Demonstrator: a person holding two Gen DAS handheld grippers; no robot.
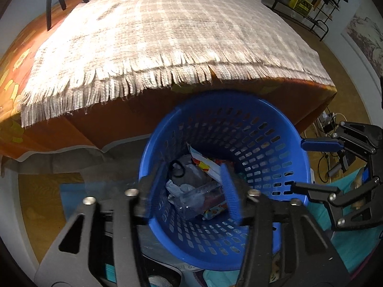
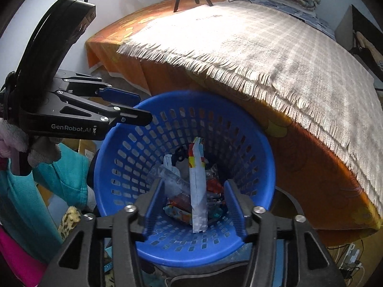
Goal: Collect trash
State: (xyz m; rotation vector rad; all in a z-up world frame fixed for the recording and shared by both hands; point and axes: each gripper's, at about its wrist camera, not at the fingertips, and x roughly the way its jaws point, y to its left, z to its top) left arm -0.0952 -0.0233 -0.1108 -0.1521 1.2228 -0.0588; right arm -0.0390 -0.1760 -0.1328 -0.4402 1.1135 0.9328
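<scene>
Release over the blue basket (image 2: 184,110) beside the bed (image 2: 275,55): left gripper (image 1: 191,191) and right gripper (image 2: 194,205) both stand open and empty above it, wrapper (image 2: 198,191) dropping upright onto trash (image 1: 191,191) inside, so clear the rim only once it settles.

"GenRobot.AI" printed on left tongs (image 2: 134,106) side plate.

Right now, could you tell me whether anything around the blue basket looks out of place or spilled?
Nothing looks spilled. The trash sits inside the blue basket; only a silver-backed wrapper stands on end between the open right gripper fingers, touching neither.
</scene>
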